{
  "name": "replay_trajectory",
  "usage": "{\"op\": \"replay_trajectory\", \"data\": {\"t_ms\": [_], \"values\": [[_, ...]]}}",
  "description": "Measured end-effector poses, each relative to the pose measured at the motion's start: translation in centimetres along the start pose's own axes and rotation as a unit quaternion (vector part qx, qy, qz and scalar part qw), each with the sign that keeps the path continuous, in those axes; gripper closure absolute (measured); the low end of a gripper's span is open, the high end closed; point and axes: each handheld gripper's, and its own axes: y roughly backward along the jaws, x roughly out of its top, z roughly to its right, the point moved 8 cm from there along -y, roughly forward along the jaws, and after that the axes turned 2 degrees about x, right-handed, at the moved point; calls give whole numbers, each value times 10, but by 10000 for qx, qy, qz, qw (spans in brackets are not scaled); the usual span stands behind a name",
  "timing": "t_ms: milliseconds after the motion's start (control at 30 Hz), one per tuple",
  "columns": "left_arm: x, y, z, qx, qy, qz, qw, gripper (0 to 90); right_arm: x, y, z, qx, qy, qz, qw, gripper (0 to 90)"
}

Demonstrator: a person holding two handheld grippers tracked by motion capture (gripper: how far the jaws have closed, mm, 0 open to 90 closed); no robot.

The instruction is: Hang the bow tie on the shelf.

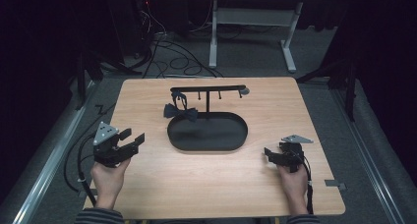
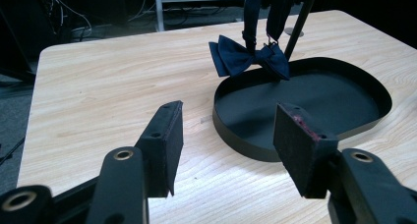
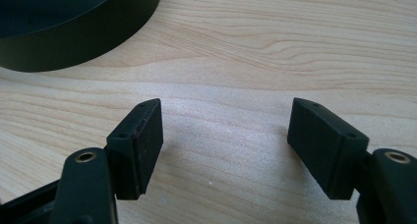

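Observation:
A dark blue bow tie [image 1: 180, 112] hangs by its strap from a black T-shaped rack [image 1: 207, 90], its bow [image 2: 248, 58] resting on the far left rim of the black oval tray [image 1: 209, 146]. My left gripper [image 1: 131, 138] is held to the left of the tray, open, nothing between its jaws; in the left gripper view its fingertips [image 2: 167, 135] frame the tray's near rim [image 2: 246, 144]. My right gripper [image 1: 271, 154] rests low on the table right of the tray, open and empty, with the tray wall [image 3: 74, 37] at the upper left of the right gripper view.
The wooden table [image 1: 162, 184] has bare room in front of the tray and on both sides. Beyond its far edge are cables [image 1: 172, 62] on the floor and a white desk frame [image 1: 251, 22]. A small grey piece [image 1: 335, 185] lies near the right front corner.

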Motion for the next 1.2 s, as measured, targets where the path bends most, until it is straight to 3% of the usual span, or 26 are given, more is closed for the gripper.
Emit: {"op": "replay_trajectory", "data": {"t_ms": [1200], "values": [[-36, -1, -8, 32, 313, -255, 9992, 453, 0, 0, 0, -5, 1, -4, 10000, 308]]}}
